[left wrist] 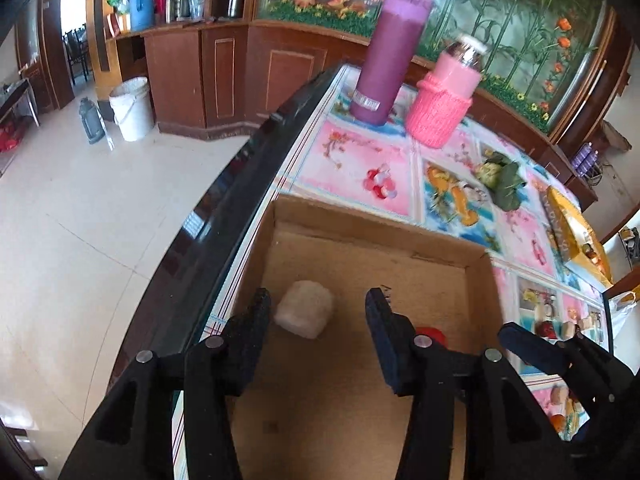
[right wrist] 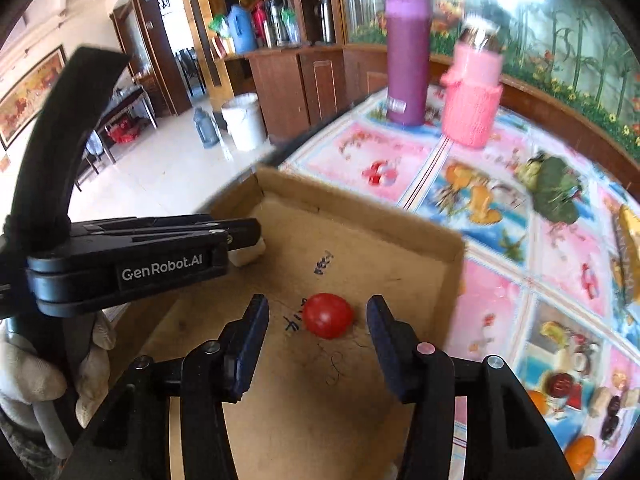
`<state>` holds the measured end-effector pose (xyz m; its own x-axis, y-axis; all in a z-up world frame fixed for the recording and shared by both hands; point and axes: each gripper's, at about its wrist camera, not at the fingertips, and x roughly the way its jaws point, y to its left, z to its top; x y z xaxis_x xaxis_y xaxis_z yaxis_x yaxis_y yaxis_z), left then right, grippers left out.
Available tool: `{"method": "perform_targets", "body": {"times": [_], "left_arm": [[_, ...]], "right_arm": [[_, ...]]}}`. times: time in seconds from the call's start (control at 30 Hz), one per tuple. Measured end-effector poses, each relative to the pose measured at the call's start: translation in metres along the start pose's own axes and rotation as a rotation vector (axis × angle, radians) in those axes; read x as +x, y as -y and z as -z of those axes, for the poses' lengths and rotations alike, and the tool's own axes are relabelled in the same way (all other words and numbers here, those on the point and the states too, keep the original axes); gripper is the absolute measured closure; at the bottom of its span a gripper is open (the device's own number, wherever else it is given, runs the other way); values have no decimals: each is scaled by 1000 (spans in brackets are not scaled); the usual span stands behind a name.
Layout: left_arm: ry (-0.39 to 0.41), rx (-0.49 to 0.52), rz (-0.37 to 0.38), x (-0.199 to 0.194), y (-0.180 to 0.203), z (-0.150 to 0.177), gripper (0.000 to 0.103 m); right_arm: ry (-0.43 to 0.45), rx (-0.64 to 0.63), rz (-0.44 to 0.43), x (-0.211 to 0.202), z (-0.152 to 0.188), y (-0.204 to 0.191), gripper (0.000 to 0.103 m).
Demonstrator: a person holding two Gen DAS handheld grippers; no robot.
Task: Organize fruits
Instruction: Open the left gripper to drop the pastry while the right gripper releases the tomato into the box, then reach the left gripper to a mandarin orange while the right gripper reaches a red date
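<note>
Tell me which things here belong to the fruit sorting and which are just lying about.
Job: cardboard box, red fruit, white foam-wrapped fruit, both inside the box.

Lying about: purple flask, pink knitted bottle, leafy green item on the tablecloth.

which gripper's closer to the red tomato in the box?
Right. The right gripper has its open fingers either side of the tomato without touching it. The left gripper is over by the white lump, near the box corner.

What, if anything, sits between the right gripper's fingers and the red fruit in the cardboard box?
Nothing visible. The red fruit lies on the cardboard box floor, in the gap ahead of the open right gripper, touching neither finger.
</note>
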<state>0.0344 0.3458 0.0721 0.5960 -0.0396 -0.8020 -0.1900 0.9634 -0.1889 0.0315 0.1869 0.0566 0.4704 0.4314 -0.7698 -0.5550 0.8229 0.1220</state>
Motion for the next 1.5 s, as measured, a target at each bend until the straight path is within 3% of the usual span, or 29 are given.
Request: {"method": "perform_targets", "body": {"times": [0.07, 0.13, 0.27, 0.47, 0.63, 0.93, 1.3, 1.4, 1.5], "left_arm": [[39, 5, 22, -22, 9, 4, 44], [76, 19, 58, -43, 25, 11, 40], [97, 70, 145, -72, 66, 29, 36], [61, 177, 226, -80, 137, 65, 33], [-24, 246, 271, -58, 192, 101, 33], [-155, 401, 293, -6, 248, 170, 34], [-104, 536, 248, 7, 272, 190, 34], [-73, 559, 212, 7, 274, 193, 44], [-63, 569, 220, 4, 275, 194, 73]], "right_arm": [[40, 1, 3, -22, 4, 6, 43], [79, 12, 10, -46, 11, 17, 36], [129, 62, 63, -95, 38, 52, 35], [159, 205, 190, -158, 91, 124, 34], [141, 349, 223, -189, 134, 177, 34], [83, 420, 199, -172, 180, 215, 34], [-5, 322, 233, -129, 185, 210, 54], [-10, 299, 259, -125, 186, 207, 58], [-10, 284, 275, -125, 185, 204, 70]]}}
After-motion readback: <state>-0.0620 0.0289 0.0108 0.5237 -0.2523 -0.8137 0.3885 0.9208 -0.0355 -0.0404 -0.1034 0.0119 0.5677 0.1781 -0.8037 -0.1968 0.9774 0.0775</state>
